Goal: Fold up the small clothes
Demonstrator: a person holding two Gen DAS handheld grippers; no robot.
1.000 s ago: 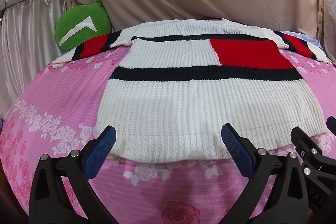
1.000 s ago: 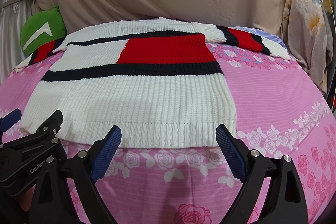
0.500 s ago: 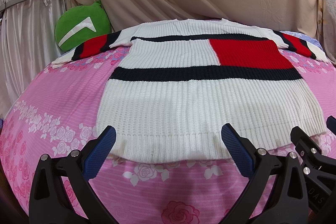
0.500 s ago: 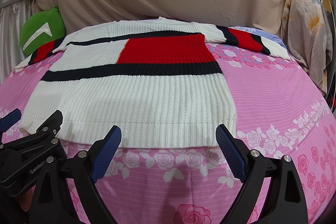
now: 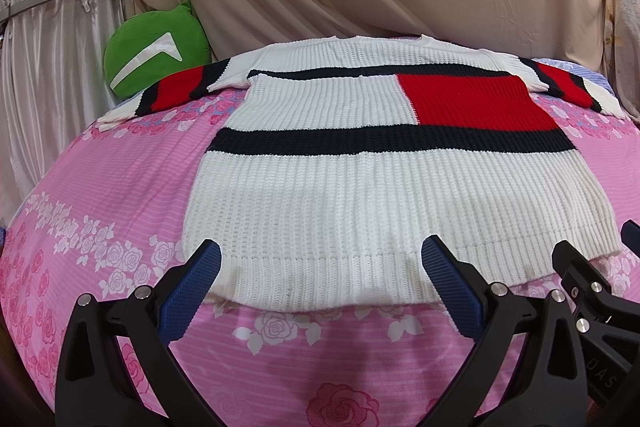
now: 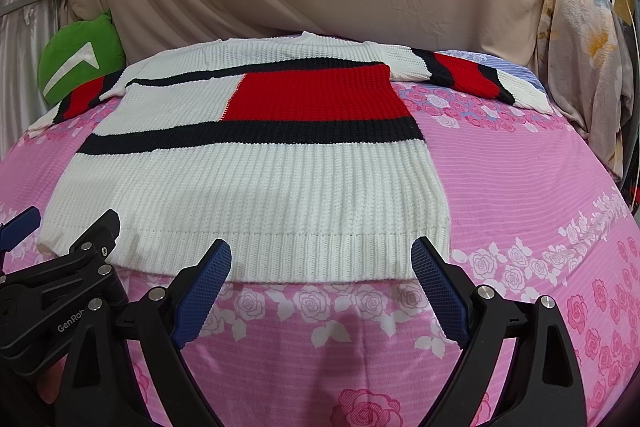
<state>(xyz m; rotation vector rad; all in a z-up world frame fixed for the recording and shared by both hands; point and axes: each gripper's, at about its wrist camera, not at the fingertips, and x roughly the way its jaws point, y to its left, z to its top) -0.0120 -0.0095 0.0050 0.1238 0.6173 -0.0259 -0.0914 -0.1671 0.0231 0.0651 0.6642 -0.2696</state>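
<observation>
A white knit sweater (image 5: 360, 195) with navy bands and a red block lies flat on the pink floral bed, sleeves spread to both sides; it also shows in the right wrist view (image 6: 256, 187). My left gripper (image 5: 320, 259) is open and empty, its blue fingertips just short of the sweater's hem, left of centre. My right gripper (image 6: 322, 259) is open and empty at the hem's right part. Each gripper appears at the edge of the other's view: the right gripper (image 5: 600, 291), the left gripper (image 6: 60, 267).
A green round cushion (image 5: 154, 65) sits at the back left by the beige drapes. The pink floral bedsheet (image 6: 520, 187) extends right of the sweater. A floral cloth (image 6: 580, 75) hangs at the far right.
</observation>
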